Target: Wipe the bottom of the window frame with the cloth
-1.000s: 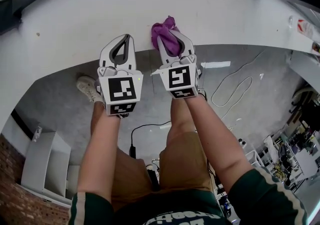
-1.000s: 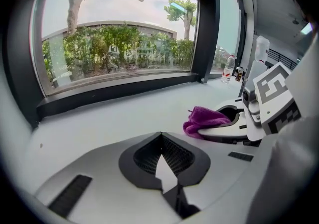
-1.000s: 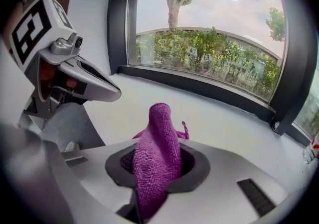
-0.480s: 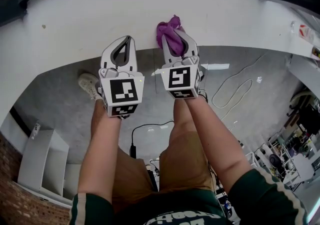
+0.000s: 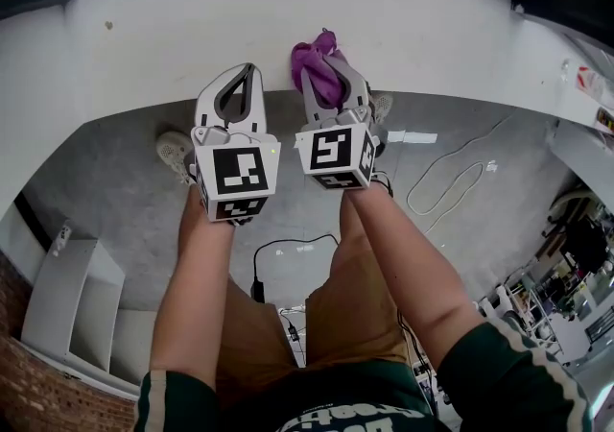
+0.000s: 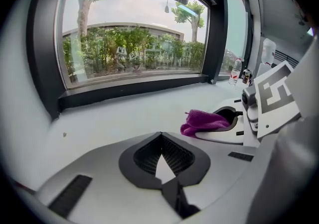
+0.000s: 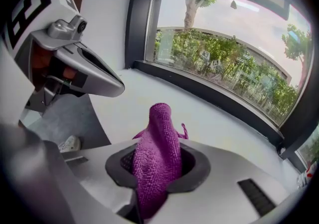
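Observation:
A purple cloth (image 5: 313, 60) sticks out past my right gripper (image 5: 332, 65), which is shut on it just over the near edge of the wide white sill (image 5: 192, 27). In the right gripper view the cloth (image 7: 157, 143) stands up between the closed jaws, with the dark bottom rail of the window frame (image 7: 214, 94) beyond it across the sill. My left gripper (image 5: 248, 70) hangs beside it to the left, shut and holding nothing. In the left gripper view its jaws (image 6: 160, 135) meet at the tip, the cloth (image 6: 203, 121) lies to the right, and the frame's bottom rail (image 6: 134, 90) runs behind.
A bottle (image 6: 234, 72) stands at the sill's far right corner. Below the sill is grey floor (image 5: 115, 190) with a white cable (image 5: 451, 180), the person's shoes (image 5: 175, 154), and a white shelf unit (image 5: 67, 296) at the left.
My right gripper has drifted slightly left with the cloth, closer to the left gripper. Both jaws stay as they were.

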Tool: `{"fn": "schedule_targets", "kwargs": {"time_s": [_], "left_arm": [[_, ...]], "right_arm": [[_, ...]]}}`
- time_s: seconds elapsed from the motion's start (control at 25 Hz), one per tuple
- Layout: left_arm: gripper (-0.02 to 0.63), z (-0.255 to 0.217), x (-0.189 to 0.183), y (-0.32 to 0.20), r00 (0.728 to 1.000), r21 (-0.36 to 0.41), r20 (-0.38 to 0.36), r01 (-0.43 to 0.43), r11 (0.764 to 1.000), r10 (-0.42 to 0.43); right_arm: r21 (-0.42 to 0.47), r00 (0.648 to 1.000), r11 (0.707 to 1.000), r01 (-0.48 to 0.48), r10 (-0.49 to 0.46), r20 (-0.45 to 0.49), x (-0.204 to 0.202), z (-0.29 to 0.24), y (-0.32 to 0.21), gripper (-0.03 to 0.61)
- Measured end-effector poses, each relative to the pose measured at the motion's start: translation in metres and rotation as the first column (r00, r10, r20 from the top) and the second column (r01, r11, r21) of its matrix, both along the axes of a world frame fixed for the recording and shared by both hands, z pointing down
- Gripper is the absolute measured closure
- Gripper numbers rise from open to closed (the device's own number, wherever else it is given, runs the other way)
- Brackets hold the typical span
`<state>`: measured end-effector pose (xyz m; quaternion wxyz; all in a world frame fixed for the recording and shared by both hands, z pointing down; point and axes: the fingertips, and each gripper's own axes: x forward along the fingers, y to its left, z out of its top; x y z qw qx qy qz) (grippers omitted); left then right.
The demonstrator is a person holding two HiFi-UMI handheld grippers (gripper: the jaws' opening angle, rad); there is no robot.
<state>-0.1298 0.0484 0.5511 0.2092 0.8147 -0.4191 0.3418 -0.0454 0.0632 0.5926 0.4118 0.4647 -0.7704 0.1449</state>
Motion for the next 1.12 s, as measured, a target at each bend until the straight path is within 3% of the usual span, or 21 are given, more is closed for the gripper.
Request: {"fn": "schedule_targets", "kwargs": {"time_s": [0.76,1.12], "left_arm": [[0.604,0.0,-0.106,-0.003,0.99,0.005,0.016,0.138,0.99,-0.138],[0.604,-0.001,-0.139,0.002,0.99,0.018,0.006,0.138,0.99,-0.138]], "right_arm": [[0.017,0.995,0.995,0.096,-0.096,0.01,-0.1,-0.001,-0.009,0.494],[0.031,0.993,0.992,0.119,-0.119,0.003,-0.137,-0.003,-0.011,0.494]]}}
